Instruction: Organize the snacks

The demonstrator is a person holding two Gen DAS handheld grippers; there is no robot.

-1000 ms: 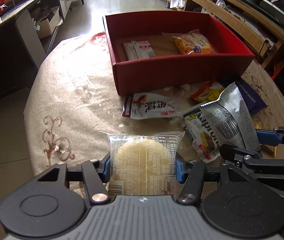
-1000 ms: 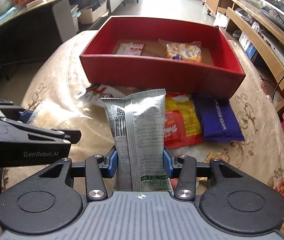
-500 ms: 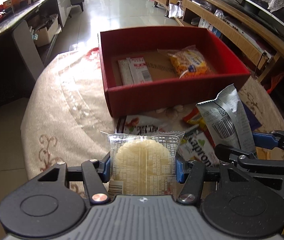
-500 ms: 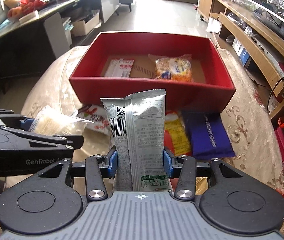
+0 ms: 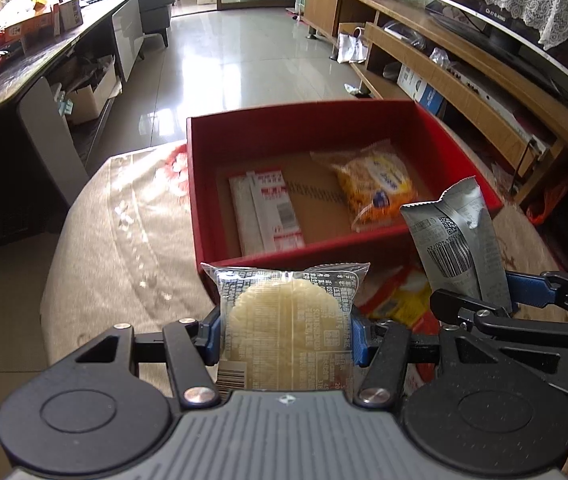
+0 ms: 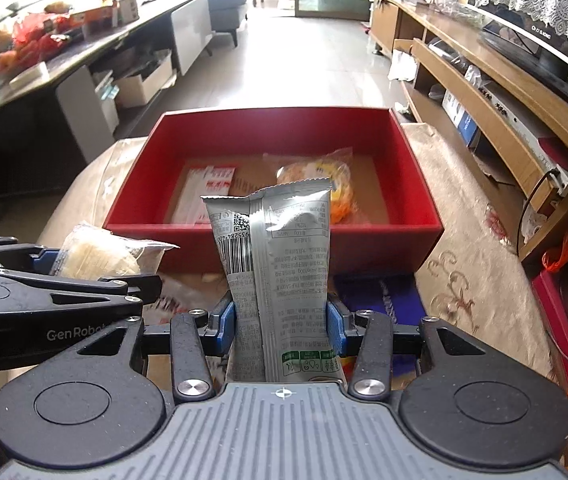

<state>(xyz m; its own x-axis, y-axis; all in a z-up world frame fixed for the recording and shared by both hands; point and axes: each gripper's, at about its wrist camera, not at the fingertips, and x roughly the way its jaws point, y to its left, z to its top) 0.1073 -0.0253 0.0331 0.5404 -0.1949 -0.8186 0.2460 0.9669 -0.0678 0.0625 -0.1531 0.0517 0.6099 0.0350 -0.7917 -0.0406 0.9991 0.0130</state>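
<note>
- On the cloth-covered table, the red box holds a white-and-red packet at left and a yellow bag at right. Its near wall stands between both grippers and the inside.
- A purple packet lies on the cloth before the box.
- Compared with a second ago, both grippers are higher and closer to the box.
- The left gripper pinches a clear wafer pack; the right gripper clamps an upright silver pouch.
</note>
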